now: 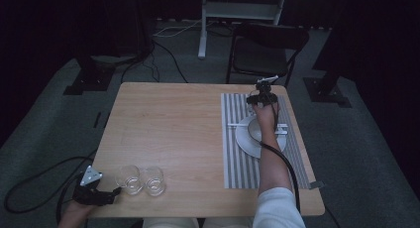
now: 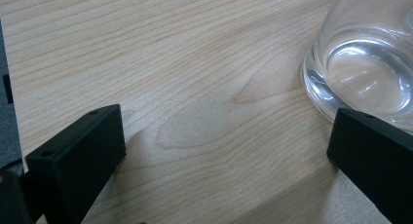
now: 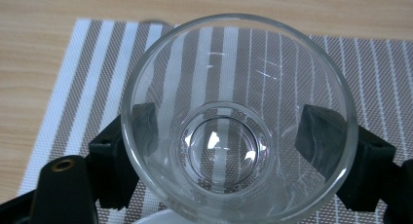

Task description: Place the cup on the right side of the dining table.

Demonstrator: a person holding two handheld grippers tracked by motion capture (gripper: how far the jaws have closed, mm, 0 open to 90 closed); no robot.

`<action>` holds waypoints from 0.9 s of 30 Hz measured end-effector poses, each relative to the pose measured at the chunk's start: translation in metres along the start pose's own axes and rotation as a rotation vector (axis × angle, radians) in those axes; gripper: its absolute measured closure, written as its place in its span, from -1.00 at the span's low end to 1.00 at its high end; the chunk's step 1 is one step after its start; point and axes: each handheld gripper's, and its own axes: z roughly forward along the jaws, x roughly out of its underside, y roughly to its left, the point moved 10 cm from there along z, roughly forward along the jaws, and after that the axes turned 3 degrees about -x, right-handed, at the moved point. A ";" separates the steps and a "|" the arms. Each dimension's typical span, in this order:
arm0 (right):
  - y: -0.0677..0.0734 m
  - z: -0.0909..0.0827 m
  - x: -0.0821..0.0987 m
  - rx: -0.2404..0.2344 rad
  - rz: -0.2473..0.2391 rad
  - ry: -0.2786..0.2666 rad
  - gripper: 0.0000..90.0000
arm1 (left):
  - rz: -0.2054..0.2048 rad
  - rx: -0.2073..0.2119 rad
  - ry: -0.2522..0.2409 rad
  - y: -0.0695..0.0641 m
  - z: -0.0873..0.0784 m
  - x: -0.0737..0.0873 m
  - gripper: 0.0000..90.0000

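glass [image 3: 229,131] sits clamped between the right tongs [image 3: 234,146], over the placemat [image 3: 73,102].

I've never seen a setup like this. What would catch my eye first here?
Probably the clear glass clamped between the right gripper's black jaws above the striped placemat, at the table's far right. Behind it on the mat sits a white plate with a bowl. At the near left edge, two more glasses stand beside the open left gripper.

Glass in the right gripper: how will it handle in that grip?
The glass looks smooth and clear, so probably slippery between the right gripper's jaws. Its walls flare upward, so it may slide down if the squeeze is light. Thin rim suggests it is fragile; set it gently on the striped mat.
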 end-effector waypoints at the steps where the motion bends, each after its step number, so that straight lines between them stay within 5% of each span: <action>1: 0.000 0.002 0.002 0.007 -0.004 0.003 -0.57 | 0.000 0.000 0.000 0.000 0.000 0.000 -0.98; 12: -0.001 0.002 0.007 -0.007 0.004 0.028 -0.58 | 0.000 -0.001 0.000 0.000 0.000 0.000 -0.98; 27: 0.001 -0.030 0.001 -0.058 0.004 -0.025 -0.62 | 0.001 0.001 0.000 0.000 0.000 0.000 -0.98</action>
